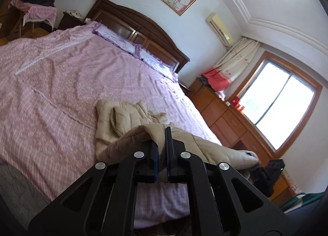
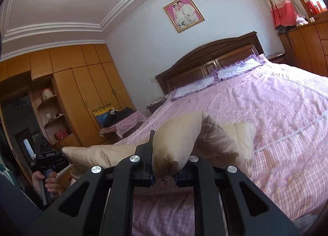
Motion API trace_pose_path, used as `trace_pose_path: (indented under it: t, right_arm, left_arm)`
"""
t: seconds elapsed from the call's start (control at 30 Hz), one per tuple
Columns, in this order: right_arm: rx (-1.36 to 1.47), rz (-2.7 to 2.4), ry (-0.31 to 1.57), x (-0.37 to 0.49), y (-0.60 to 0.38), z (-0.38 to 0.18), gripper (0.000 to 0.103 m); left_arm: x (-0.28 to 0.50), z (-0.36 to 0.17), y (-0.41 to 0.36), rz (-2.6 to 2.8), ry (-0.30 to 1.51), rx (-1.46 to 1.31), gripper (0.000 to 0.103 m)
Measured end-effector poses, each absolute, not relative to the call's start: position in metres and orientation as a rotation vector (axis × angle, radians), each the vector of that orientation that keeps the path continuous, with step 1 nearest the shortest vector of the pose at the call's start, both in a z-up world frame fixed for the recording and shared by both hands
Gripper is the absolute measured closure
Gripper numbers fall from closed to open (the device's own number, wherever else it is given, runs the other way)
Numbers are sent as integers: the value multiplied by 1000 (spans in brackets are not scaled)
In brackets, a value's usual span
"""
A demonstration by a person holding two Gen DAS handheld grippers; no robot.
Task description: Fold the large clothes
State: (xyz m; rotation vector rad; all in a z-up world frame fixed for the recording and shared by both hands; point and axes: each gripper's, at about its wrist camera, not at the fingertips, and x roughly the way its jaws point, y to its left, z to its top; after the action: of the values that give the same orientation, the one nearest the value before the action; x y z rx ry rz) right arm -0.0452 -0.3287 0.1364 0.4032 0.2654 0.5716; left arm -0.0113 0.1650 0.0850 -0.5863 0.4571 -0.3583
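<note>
A beige quilted jacket lies partly on the pink bed cover, with its near edge lifted off the bed. My left gripper is shut on a fold of that edge, and cloth fills the gap between its blue pads. The jacket stretches right to the right gripper's black body. In the right wrist view my right gripper is shut on a puffy bunch of the jacket, which hides its right finger. At the far left a hand holds the left gripper, with the jacket's edge spanning between the two.
A dark wooden headboard and purple-frilled pillows sit at the bed's far end. Wooden drawers stand under the window. A wardrobe and a stool piled with clothes stand beyond the bed's other side.
</note>
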Motion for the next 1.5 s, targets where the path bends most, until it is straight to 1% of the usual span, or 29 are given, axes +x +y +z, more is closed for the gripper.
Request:
trace_pose_path:
  t: [0.17,0.43,0.57,0.93,1.1,1.27,1.4,1.5]
  right_arm:
    - [356,551,267,-12,-322,138,88]
    - [286,440,322,42,-313,121,87]
    - [292,394,343,59,-313,116,87]
    - [256,334,406,89,-308,105,87]
    - [235,318,431,109,-305,102,86]
    - [211,300,440,133,-303,101,86]
    - [244,248,517,166,-306,83,86]
    - [342,214,585,191,-316,66,86]
  left_arm:
    - [22,85,163,-315,468,-572,97]
    - [71,76,146,-226,490,-471,97]
    - [85,78,140,-225,477,-440,97]
    - [121,69,138,-240,517,-417,97]
    - [137,74,135,-251,523,-378,96]
    - [171,78,130,-256,543,-337,96]
    - [208,64,121,-259,575,-306,96]
    - [237,48,114,-237,601,-277,96]
